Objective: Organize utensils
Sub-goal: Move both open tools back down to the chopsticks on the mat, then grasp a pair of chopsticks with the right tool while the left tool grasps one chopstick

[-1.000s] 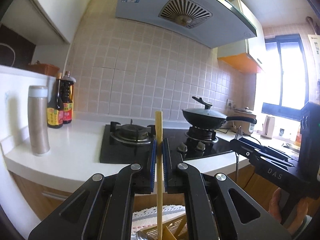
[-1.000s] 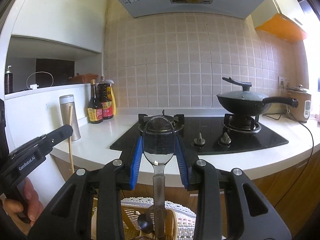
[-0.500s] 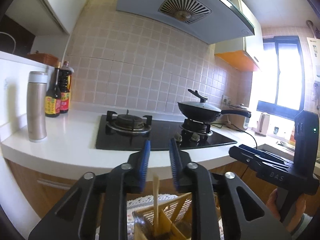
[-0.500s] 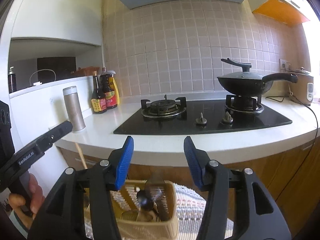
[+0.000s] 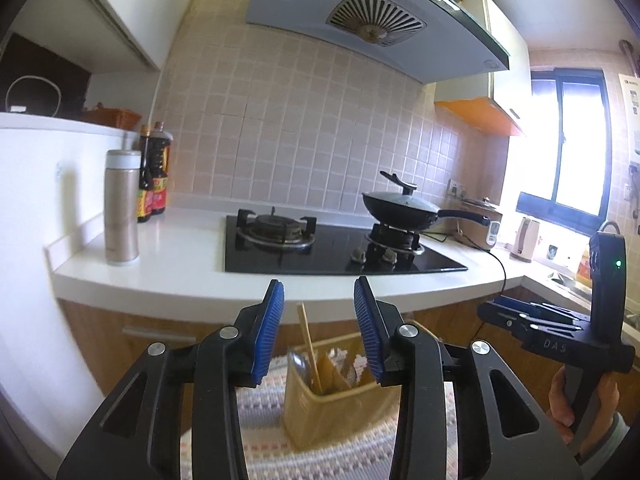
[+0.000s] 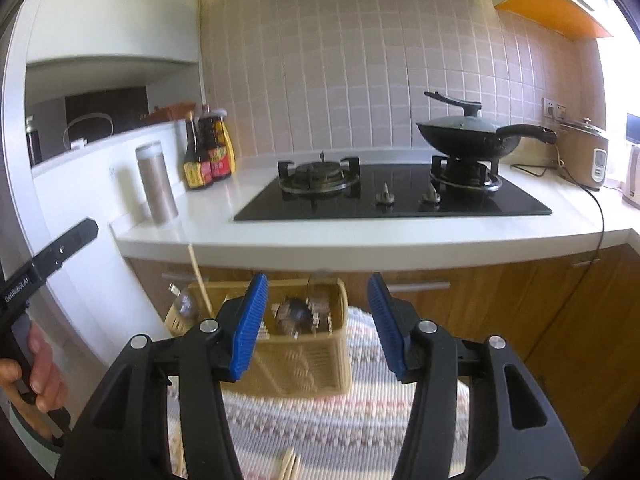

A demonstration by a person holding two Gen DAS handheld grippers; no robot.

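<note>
Now the basket point(image 6: 304, 344) sits on the striped mat point(image 6: 320, 420) — a chopstick point(image 5: 310, 346) leans up out of it, with a spoon point(image 6: 296, 314) inside. Both grippers, left point(image 5: 319, 326) and right point(image 6: 316, 322), hang above it with jaws wide apart, holding nothing.

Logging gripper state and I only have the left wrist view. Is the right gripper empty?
Observer: Yes. In the right wrist view the right gripper has its jaws wide apart, with nothing between them.
Operator: Anything lying on the mat?
Observer: Pale wooden sticks, likely chopsticks, lie on the striped mat at the frame's bottom edge.
Operator: What's in the middle of the basket?
Observer: A dark rounded utensil head sits inside the basket. It is too blurred to tell what type.
</note>
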